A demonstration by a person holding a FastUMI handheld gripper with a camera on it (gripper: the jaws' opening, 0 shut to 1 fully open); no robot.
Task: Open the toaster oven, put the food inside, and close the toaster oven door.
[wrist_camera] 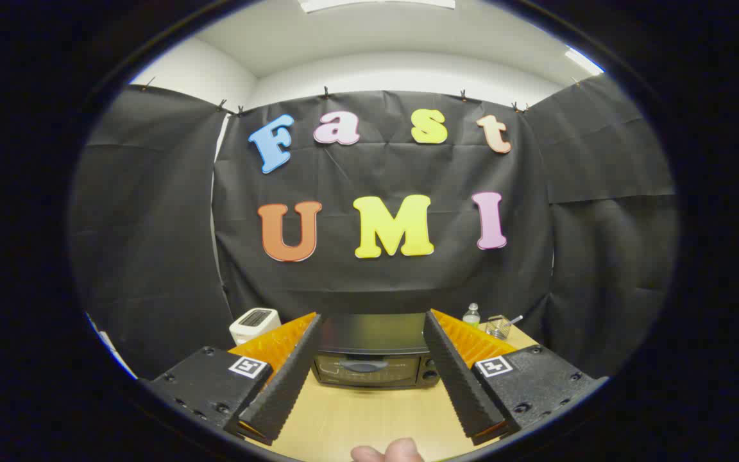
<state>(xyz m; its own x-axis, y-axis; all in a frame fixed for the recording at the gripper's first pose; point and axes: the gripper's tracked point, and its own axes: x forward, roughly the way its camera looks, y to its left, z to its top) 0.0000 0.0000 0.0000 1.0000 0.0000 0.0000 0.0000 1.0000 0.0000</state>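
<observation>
Toaster oven (374, 359) sits on the counter (369, 417) beyond the tongs (373, 327), door shut. Tongs spread wide, holding nothing. Nothing done yet: opening, loading food, closing all remain.

Toaster oven (374, 359) beyond open gripper (373, 321)

Light wooden worktop (356, 417) with small appliances

A black toaster oven (374, 353) stands mid-worktop; a white toaster (254, 324) sits at the far left edge, and a water bottle (471, 314) and wire basket (499, 327) far right.
</observation>
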